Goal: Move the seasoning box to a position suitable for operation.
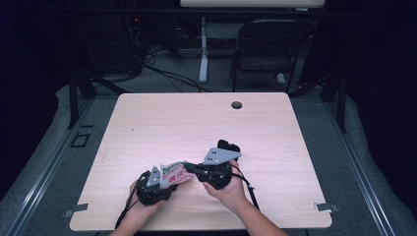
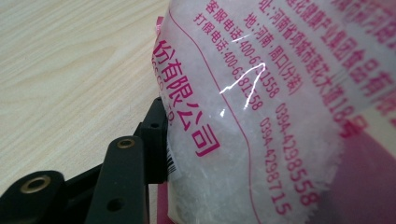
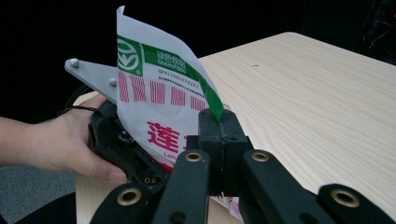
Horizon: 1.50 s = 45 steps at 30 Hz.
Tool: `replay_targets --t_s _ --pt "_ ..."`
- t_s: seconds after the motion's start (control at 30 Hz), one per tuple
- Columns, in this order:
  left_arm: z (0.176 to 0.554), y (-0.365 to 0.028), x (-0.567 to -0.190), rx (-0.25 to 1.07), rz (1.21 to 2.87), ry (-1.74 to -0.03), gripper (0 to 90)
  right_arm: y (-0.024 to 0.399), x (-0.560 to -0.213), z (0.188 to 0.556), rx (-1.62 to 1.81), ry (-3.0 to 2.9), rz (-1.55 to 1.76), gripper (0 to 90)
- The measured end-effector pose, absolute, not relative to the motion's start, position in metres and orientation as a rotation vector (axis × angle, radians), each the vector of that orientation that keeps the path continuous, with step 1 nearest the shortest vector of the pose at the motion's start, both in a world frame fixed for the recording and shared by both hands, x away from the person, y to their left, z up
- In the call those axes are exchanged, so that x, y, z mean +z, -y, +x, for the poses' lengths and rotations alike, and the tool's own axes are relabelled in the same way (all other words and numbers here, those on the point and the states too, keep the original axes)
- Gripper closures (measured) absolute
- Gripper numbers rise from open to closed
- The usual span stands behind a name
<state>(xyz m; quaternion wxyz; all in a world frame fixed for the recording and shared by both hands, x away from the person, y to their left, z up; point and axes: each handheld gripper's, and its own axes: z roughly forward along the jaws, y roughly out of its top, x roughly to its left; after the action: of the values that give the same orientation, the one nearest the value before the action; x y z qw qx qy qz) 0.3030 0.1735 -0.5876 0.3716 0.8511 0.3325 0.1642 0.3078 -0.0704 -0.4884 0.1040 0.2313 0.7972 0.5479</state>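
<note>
While a pale wooden table (image 1: 162,118) is sitting in a dark room with a black chair (image 1: 268,44) behind it, a printed plastic packet (image 1: 175,173) is hanging just above its near edge, long axis crosswise. The right gripper (image 3: 218,128) is pinching one end; its view is showing green-and-red print. The left gripper (image 2: 156,135) is touching the packet; its view is showing white grains inside, though its grip is unclear.

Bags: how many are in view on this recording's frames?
1. A single printed bag of white granules is held above the near table edge, between the left gripper and right gripper. Nothing suggests another hidden.
</note>
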Motion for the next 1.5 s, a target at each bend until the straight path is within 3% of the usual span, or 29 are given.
replay_targets --t_s 0.6,1.5 --pt "0.301 -0.173 -0.582 0.447 2.196 -0.848 60.3 0.073 -0.487 0.306 1.623 -2.345 0.669 90.0" --pt "0.297 -0.167 -0.557 0.778 2.255 -0.755 61.9 0.087 -0.480 0.299 1.634 -2.320 0.653 90.0"
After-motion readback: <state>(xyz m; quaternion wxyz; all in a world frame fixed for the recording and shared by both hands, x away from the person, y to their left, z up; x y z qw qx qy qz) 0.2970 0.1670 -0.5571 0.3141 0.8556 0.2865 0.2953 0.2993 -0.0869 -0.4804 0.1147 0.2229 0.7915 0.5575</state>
